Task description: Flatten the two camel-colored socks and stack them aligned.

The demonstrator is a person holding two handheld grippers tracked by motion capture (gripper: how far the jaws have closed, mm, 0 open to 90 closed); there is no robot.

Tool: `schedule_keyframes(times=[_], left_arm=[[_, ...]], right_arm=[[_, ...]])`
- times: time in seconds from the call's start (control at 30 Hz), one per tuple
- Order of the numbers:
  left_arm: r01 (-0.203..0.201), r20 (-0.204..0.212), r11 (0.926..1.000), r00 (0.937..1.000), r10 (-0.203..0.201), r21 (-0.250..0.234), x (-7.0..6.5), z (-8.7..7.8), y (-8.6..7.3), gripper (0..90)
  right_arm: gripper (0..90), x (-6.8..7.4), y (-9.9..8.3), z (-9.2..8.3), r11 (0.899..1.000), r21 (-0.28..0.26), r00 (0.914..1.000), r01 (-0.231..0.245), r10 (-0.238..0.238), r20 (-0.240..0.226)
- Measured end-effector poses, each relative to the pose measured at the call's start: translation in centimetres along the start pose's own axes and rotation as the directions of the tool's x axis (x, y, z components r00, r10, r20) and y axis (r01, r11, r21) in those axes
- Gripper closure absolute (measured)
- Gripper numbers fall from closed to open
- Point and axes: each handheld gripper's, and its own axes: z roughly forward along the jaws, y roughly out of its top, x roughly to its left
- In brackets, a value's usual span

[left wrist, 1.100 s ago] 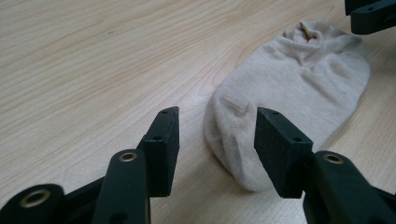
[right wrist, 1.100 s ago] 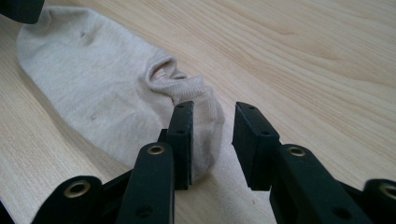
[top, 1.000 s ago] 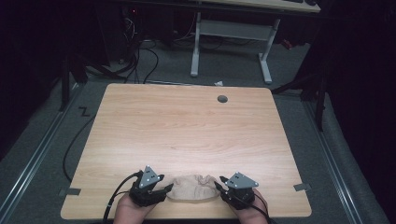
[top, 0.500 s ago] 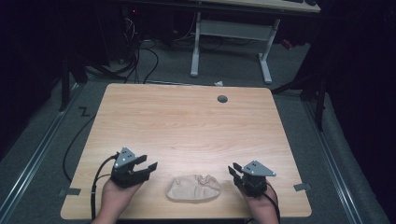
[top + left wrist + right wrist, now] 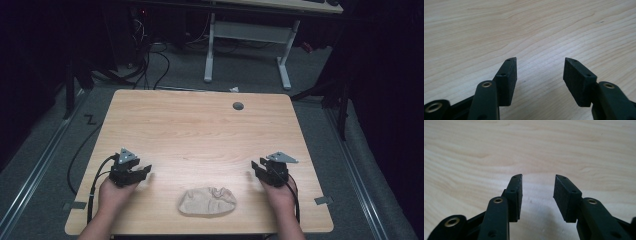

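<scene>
Both the left gripper (image 5: 142,172) and right gripper (image 5: 256,169) have just been opening, now gaping wide, holding nothing. The crumpled cloth (image 5: 207,201) is lying at the bench's (image 5: 200,130) 6 o'clock edge; approach its ends low, evenly.

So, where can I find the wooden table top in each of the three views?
High view: the table top lies in the middle, with a cloth near its front edge.
Left gripper view: wood behind the open left gripper.
Right gripper view: wood behind the open right gripper.
Shared landmark: its light wood grain.
</scene>
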Motion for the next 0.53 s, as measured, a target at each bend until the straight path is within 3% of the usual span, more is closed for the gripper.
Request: schedule_keyframes(times=[0.03,0.07,0.17,0.53], left_arm=[[0.009,0.007,0.9999,0.9999,-0.009,-0.012,-0.1,-0.1,0.1,45.2],[0.007,0.009,0.9997,0.9999,-0.007,-0.024,-0.2,-0.3,0.2,45.2],[0.003,0.015,0.9992,0.9999,-0.002,-0.039,-0.4,-0.6,0.3,45.2],[-0.005,0.021,0.9994,0.9998,0.005,-0.034,-0.6,-1.1,0.0,45.3]], right_arm=[[58.2,0.3,-0.2,-0.3,0.999,0.019,0.9990,0.039,-0.040,0.019],[58.3,0.3,-0.2,-0.6,0.999,0.008,0.9986,0.046,-0.046,0.027],[58.7,0.2,-0.3,-1.0,1.000,-0.005,0.9997,0.013,-0.013,0.021],[59.0,0.1,-0.4,-1.1,0.999,-0.008,0.9983,0.050,-0.049,0.031]])
